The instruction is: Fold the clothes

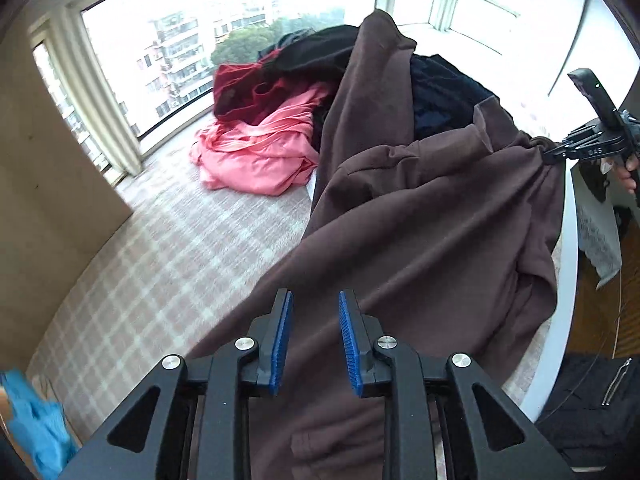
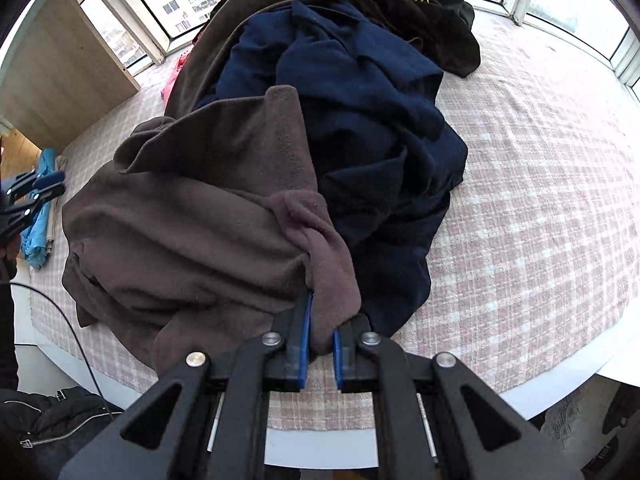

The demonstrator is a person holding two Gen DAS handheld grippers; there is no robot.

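Brown fleece garment (image 2: 192,216) pinched in right claw (image 2: 320,344), left claw (image 1: 316,344) parted

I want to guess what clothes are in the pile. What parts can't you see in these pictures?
- Brown fleece garment: its type is unclear; both views show it bunched, one corner shut in the right gripper.
- Navy garment: crumpled, partly under the brown one in the right wrist view.
- Blue cloth: blurred and cut off by the left wrist view's edge.
- Left gripper: open, empty above the fleece.
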